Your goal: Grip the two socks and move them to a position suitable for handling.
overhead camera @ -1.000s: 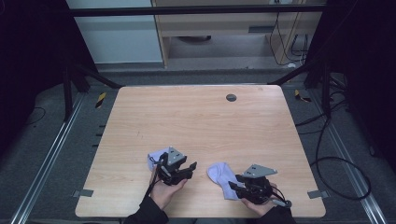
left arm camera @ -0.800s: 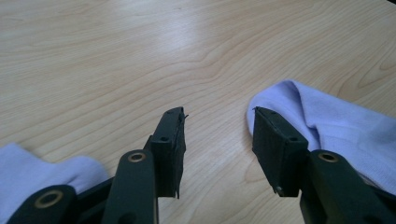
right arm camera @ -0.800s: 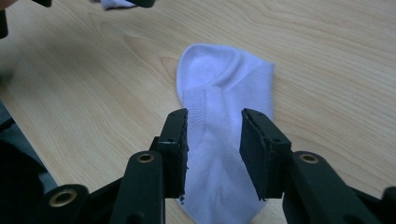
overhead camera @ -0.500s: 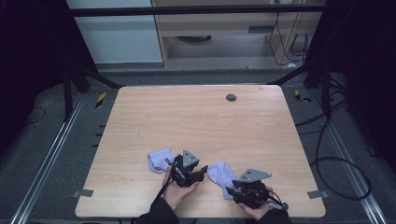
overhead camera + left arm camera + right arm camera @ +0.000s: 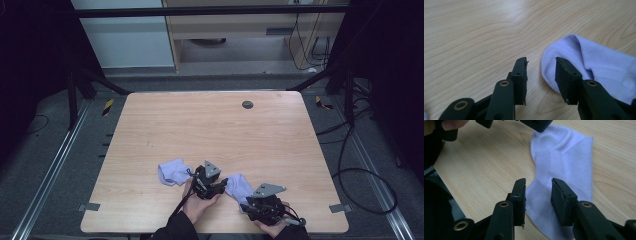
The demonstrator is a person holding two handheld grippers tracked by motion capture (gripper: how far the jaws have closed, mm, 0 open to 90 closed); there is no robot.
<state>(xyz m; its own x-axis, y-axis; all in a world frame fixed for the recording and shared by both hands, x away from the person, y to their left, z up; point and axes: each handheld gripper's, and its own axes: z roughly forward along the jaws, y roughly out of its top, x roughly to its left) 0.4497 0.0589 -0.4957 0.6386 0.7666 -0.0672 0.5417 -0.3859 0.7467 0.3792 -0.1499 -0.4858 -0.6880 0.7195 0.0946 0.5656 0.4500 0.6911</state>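
Both my hands sit at the near edge of the pale wood-grain counter point(image 5: 210, 125).

Left tongs point(image 5: 223, 181): jaws parted by a narrow gap, nothing between them. In the left gripper view the left tongs point(image 5: 541, 67) hang low over the counter, and the rounded end of a pale lilac knit sock point(image 5: 599, 67) lies just past the right-hand jaw tip. I cannot tell whether that jaw touches the cloth.

Right tongs point(image 5: 245, 206): also parted by a narrow gap. In the right gripper view the right tongs point(image 5: 539, 188) straddle the ribbed seam of the same sock point(image 5: 566, 165); the fabric lies flat between and beyond the jaws, not pinched. My left tongs' black tips point(image 5: 534, 123) show at the top of that view, at the sock's far end.

From the high view this sock point(image 5: 239, 186) stretches between the two tongs. A second pale lilac sock, bunched up point(image 5: 172, 171), lies just left of my left hand point(image 5: 200, 202). A small dark round grommet point(image 5: 247, 104) sits in the counter's far side, well apart from everything.
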